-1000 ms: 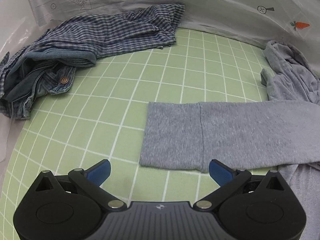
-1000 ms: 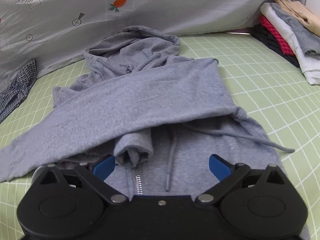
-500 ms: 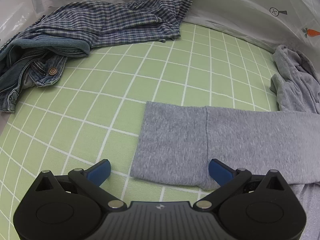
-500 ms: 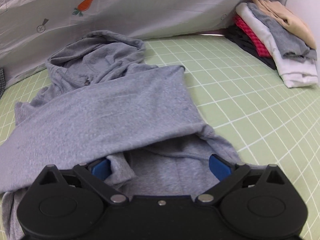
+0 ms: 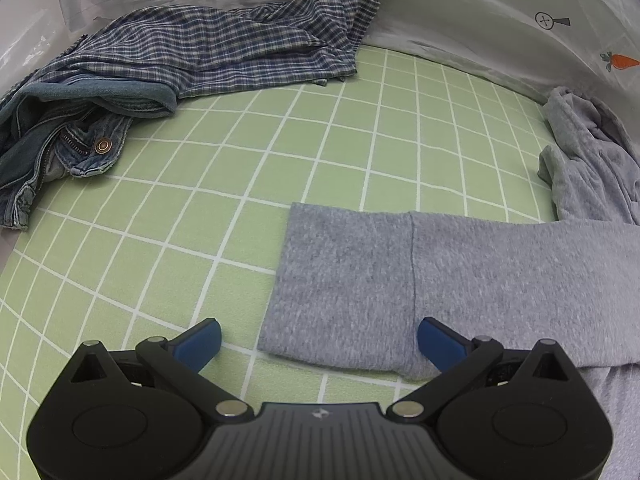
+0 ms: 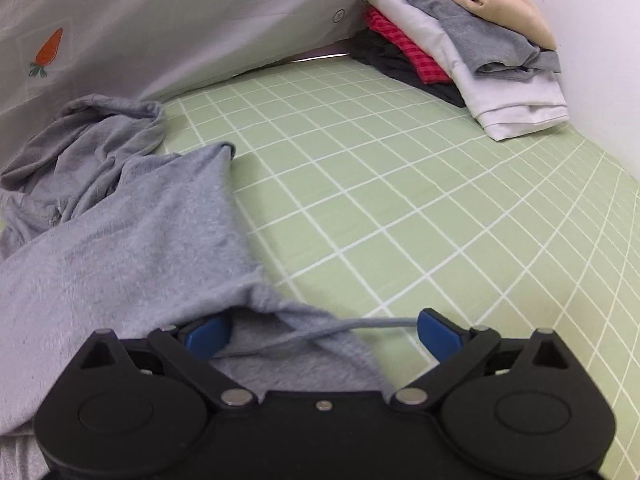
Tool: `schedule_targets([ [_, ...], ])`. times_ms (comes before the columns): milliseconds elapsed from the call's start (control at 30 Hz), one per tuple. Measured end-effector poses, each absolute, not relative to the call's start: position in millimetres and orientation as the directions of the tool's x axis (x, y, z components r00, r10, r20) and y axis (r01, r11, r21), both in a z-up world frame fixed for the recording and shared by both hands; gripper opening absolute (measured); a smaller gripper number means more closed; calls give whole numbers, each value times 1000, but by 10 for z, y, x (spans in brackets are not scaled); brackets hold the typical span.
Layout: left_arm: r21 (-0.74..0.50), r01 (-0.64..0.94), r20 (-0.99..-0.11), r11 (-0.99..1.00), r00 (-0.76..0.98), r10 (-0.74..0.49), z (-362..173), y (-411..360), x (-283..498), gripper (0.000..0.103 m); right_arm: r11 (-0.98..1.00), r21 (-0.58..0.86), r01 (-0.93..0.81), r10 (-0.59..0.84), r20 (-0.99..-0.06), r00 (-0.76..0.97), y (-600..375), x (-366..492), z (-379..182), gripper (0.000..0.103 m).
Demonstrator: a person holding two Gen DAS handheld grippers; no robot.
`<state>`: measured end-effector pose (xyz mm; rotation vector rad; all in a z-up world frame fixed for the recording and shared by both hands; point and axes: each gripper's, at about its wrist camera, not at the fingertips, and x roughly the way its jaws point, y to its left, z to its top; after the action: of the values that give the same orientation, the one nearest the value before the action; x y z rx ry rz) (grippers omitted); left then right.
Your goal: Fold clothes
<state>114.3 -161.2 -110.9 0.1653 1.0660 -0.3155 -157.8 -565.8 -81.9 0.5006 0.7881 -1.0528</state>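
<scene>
A grey zip hoodie [image 6: 120, 248] lies on the green grid mat [image 6: 400, 200], its hood [image 6: 88, 128] bunched toward the back sheet. One sleeve [image 5: 460, 280] stretches flat to the left, with its cuff [image 5: 344, 280] at the end. My left gripper [image 5: 318, 338] is open, low over the cuff's near edge; the cuff lies between its blue fingers. My right gripper [image 6: 322, 330] is open over the hoodie's right edge, where a grey drawstring [image 6: 360, 325] runs across the gap between the fingers.
A plaid shirt [image 5: 224, 48] and denim jeans [image 5: 60, 140] lie heaped at the mat's far left. A stack of folded clothes [image 6: 472, 52] sits at the far right corner. A white sheet [image 6: 160, 20] with a carrot print backs the mat.
The left gripper has edged closer to the cuff. The right gripper has swung right along the hoodie, bringing the folded stack and open mat into view.
</scene>
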Motion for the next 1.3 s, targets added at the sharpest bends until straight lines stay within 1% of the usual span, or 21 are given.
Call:
schedule_targets([
  [67,-11,336,-879,942,446,-169,-1114,-1634,1136,103,423,45,905,-566,-767,303,-5663,-1650,-748,101],
  [167,4,343,-879,939,449,-161,-1122,-1671,1123,103,485,81,871,-535,-760,369,-5481,-1588,-683,101],
  [300,10,351,-878,936,451,-159,-1126,-1675,1120,103,584,31,811,-508,-766,395,-5143,-1391,-725,102],
  [500,10,351,-876,936,455,-161,-1127,-1675,1112,103,666,32,745,-454,-776,439,-4976,-1208,-794,102],
  [633,11,351,-874,936,458,-161,-1128,-1681,1108,103,656,-54,753,-507,-770,387,-5028,-1091,-842,102],
  [733,11,352,-873,936,459,-163,-1130,-1680,1107,103,639,-58,767,-526,-761,380,-5169,-1101,-856,102],
  [900,10,355,-871,935,462,-167,-1132,-1671,1102,103,534,36,845,-537,-757,372,-5491,-1298,-859,102],
  [967,9,355,-871,935,462,-167,-1133,-1670,1104,103,503,45,863,-543,-761,356,-5582,-1378,-874,103],
  [1167,8,354,-871,935,461,-167,-1130,-1666,1109,103,511,31,859,-547,-759,353,-5559,-1397,-871,103],
  [1300,8,354,-871,935,461,-168,-1130,-1664,1110,103,588,-11,809,-547,-742,388,-5406,-1267,-812,103],
])
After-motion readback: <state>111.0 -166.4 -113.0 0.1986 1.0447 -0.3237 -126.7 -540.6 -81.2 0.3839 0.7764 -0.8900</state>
